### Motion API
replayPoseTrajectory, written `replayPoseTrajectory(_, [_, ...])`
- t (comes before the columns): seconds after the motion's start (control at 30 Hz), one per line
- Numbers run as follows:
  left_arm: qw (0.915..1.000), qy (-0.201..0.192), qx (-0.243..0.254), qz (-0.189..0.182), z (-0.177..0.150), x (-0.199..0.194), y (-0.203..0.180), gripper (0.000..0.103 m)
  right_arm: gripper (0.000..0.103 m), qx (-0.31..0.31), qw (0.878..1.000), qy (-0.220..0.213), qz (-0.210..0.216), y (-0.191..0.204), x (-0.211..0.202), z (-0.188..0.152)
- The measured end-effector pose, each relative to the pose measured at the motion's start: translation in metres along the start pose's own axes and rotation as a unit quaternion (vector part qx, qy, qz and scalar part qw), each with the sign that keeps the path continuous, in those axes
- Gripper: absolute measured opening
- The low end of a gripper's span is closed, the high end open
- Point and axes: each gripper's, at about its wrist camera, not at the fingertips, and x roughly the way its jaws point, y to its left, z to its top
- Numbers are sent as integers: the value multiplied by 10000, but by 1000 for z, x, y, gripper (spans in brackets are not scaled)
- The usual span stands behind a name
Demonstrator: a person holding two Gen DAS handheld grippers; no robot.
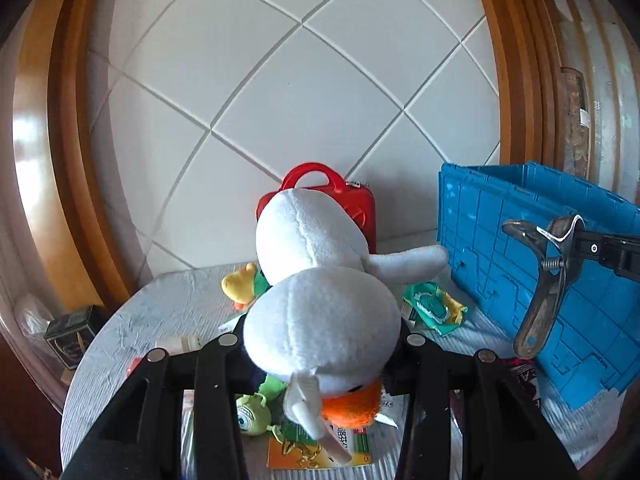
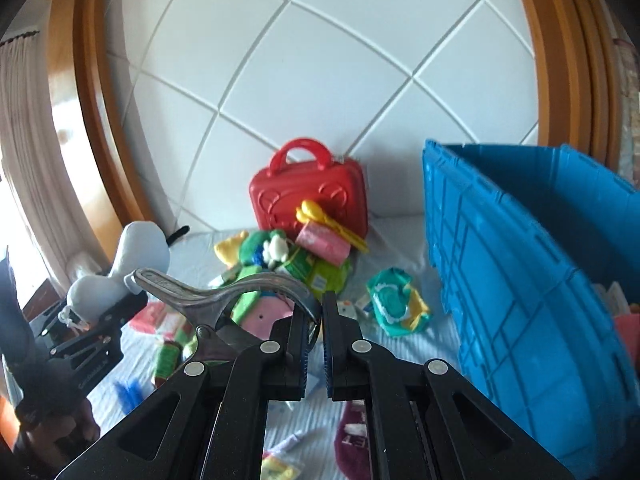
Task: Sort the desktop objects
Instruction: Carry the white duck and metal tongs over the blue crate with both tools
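Note:
A white plush toy point(image 1: 320, 280) with an orange part fills the left wrist view, and my left gripper point(image 1: 322, 340) is shut on its body, well above the table. The right wrist view shows that plush point(image 2: 132, 256) in the left gripper point(image 2: 116, 308) at the left edge. My right gripper point(image 2: 320, 316) is shut on one handle of a metal spring clamp point(image 2: 224, 292), which sticks out to the left. From the left wrist view the clamp point(image 1: 548, 276) hangs in front of the blue crate point(image 1: 520, 248), held by the right gripper point(image 1: 580, 240). The crate point(image 2: 520, 260) stands open at the right.
A red toy case point(image 2: 308, 196) stands against the white quilted wall. In front of it lies a pile of packets and small toys point(image 2: 304, 256), and a green packet point(image 2: 396, 304) lies near the crate. A green one-eyed plush point(image 1: 250, 416) and an orange box point(image 1: 320, 452) lie below the left gripper.

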Motion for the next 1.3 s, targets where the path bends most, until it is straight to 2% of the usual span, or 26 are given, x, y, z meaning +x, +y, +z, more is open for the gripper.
replayPoseTrajectory(0.3, [9978,-544,243,-294,43,-34,-12,41,6,99,9972,-646,-356,10,-69,16])
replayPoseTrajectory(0.53, [9923,-830,596,-696,71,-55,-62,41,6,285,9913,-1084,-683,-13,-128,27])
replayPoseTrajectory(0.77, [9830,-1094,953,-1128,103,-64,-152,41,6,559,9807,-1500,-1125,-76,-190,37])
replayPoseTrajectory(0.97, [9774,-1168,1088,-1385,131,-60,-229,41,6,685,9740,-1595,-1454,-145,-225,47])
replayPoseTrajectory(1.17, [9731,-1170,1255,-1538,152,-49,-308,41,6,920,9708,-1490,-1638,-219,-231,53])
replayPoseTrajectory(1.3, [9713,-1080,1365,-1622,159,-39,-341,41,6,1021,9701,-1353,-1735,-257,-233,52])
